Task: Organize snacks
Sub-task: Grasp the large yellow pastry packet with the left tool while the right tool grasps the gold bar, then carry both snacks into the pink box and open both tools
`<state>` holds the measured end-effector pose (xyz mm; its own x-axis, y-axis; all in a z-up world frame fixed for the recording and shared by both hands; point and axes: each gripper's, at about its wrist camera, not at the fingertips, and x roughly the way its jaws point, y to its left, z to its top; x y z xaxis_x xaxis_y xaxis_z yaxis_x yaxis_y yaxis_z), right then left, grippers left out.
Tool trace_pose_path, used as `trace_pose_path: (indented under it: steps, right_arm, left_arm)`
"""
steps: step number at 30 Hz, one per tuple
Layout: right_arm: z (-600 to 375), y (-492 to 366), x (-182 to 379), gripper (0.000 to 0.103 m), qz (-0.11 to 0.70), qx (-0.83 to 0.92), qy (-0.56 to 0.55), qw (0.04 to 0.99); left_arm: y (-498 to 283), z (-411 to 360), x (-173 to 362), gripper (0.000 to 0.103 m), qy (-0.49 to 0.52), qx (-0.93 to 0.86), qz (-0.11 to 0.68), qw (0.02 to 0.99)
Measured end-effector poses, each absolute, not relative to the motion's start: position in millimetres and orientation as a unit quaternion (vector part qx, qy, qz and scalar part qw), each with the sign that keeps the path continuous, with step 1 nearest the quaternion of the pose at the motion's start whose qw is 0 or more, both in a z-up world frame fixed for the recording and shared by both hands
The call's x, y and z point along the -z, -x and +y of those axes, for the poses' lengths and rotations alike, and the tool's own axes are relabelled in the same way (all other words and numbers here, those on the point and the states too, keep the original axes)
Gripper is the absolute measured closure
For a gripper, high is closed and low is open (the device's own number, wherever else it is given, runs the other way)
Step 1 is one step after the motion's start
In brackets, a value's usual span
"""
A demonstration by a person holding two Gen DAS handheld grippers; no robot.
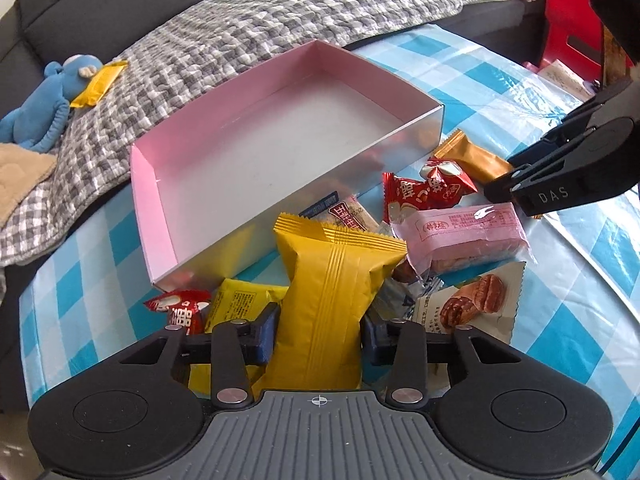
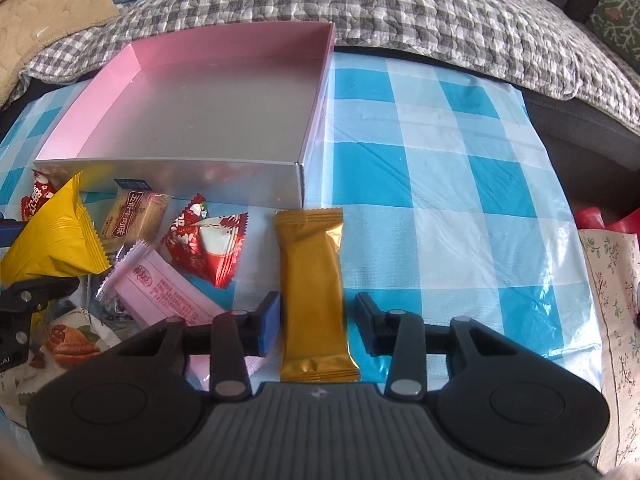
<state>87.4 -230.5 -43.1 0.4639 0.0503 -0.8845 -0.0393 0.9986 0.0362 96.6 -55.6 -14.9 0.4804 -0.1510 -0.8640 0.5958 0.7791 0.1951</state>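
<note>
My left gripper is shut on an upright yellow snack packet, which is pinched at its waist. It stands in front of the pink-lined, silver-sided box, whose inside shows no snacks. My right gripper straddles a gold bar packet lying flat on the cloth. Its left pad touches the packet and a slim gap shows at the right pad, so it is open. Loose snacks lie between the grippers: a pink packet, a red candy and a walnut pastry packet.
The blue-and-white checked tablecloth spreads right of the box. Behind it is a sofa with a grey checked blanket, a blue plush toy and one yellow packet. A red stool stands far right.
</note>
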Motion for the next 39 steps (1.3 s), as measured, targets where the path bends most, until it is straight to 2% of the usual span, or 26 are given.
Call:
trace_pose_path:
  steps: [4, 11, 24, 30, 39]
  right_arm:
    - [-228.0, -87.2, 43.9, 0.077, 0.514, -0.028, 0.002, 0.857]
    - [-238.0, -85.0, 37.2, 0.077, 0.508, -0.038, -0.037, 0.86]
    - [-249.3, -82.6, -6.8, 0.077, 0.457, -0.064, -0.107, 0.881]
    - [-241.6, -116.8, -16.0, 0.077, 0.445, -0.087, -0.133, 0.882]
    - [-220.5, -182.1, 7.3, 0.077, 0.451, -0.106, -0.116, 0.878]
  left_arm:
    - [-95.6, -48.7, 11.3, 0.065, -0.21, 0.201, 0.468, 0.835]
    - [-95.8, -36.0, -1.7, 0.066, -0.16, 0.177, 0.477, 0.846]
    - [-121.6, -32.3, -48.4, 0.067, -0.117, 0.168, 0.439, 0.875]
    - [-164.9, -39.5, -42.8, 0.067, -0.099, 0.145, 0.436, 0.883]
    - [-238.0, -45.4, -14.8, 0.066, -0.087, 0.095, 0.435, 0.891]
